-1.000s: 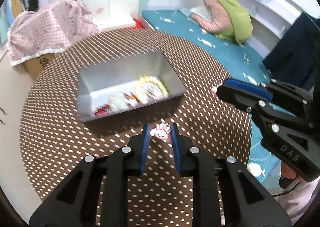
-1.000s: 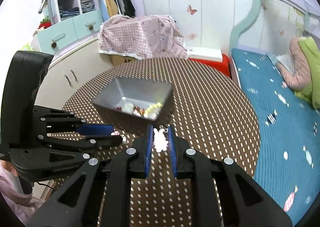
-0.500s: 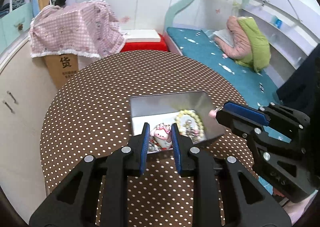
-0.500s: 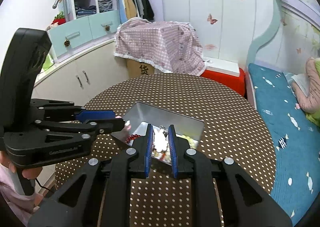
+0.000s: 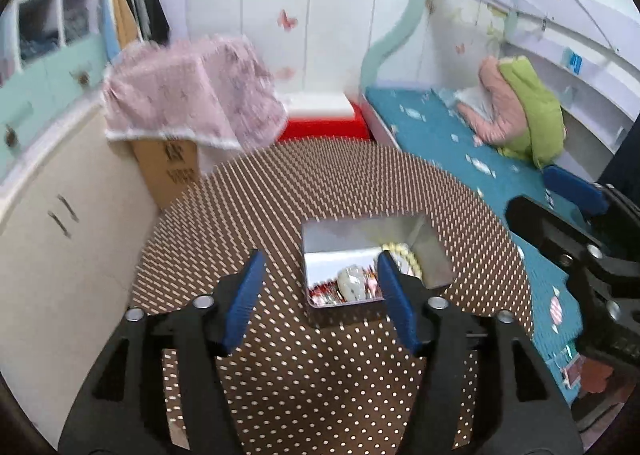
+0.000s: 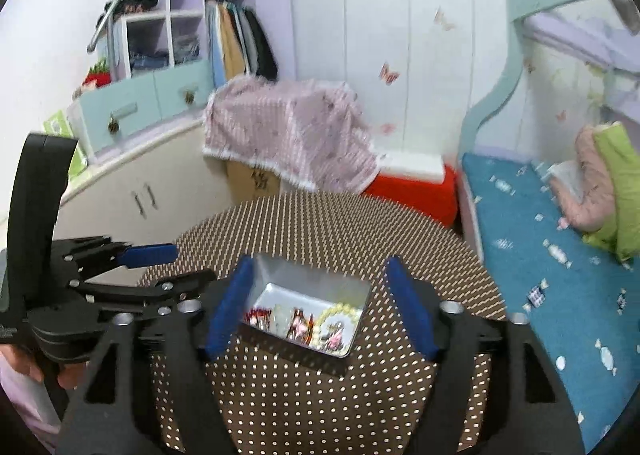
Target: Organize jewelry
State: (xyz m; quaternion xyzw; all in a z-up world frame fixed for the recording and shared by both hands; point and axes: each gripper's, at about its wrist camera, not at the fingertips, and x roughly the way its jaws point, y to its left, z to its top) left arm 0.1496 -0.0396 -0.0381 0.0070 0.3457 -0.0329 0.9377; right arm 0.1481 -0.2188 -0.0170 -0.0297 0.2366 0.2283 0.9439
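Observation:
A shiny metal tin (image 5: 432, 259) (image 6: 280, 275) sits on the round brown polka-dot table (image 5: 320, 191) (image 6: 320, 387). Inside lie a pearl bracelet (image 5: 402, 251) (image 6: 340, 311), a pale pink charm (image 5: 352, 281) and red and pink trinkets (image 6: 298, 325). My left gripper (image 5: 320, 279) hovers above the tin, its jaws opening, nothing between the blue pads. My right gripper (image 6: 320, 295) also hangs over the tin, jaws opening and empty. Each gripper shows at the edge of the other's view: the right gripper (image 5: 572, 191), the left gripper (image 6: 150, 253).
A bed with a blue cover (image 6: 540, 255) runs along the right of the table. A cardboard box under pink cloth (image 5: 188, 95) and a red box (image 5: 324, 127) stand behind it. White cabinets (image 6: 132, 191) line the left. A hand (image 6: 24, 371) holds the left gripper.
Both grippers rose over the tin, then spread their jaws. The pink charm left the left gripper and the white charm left the right one; both fingers now stand empty above the tin.

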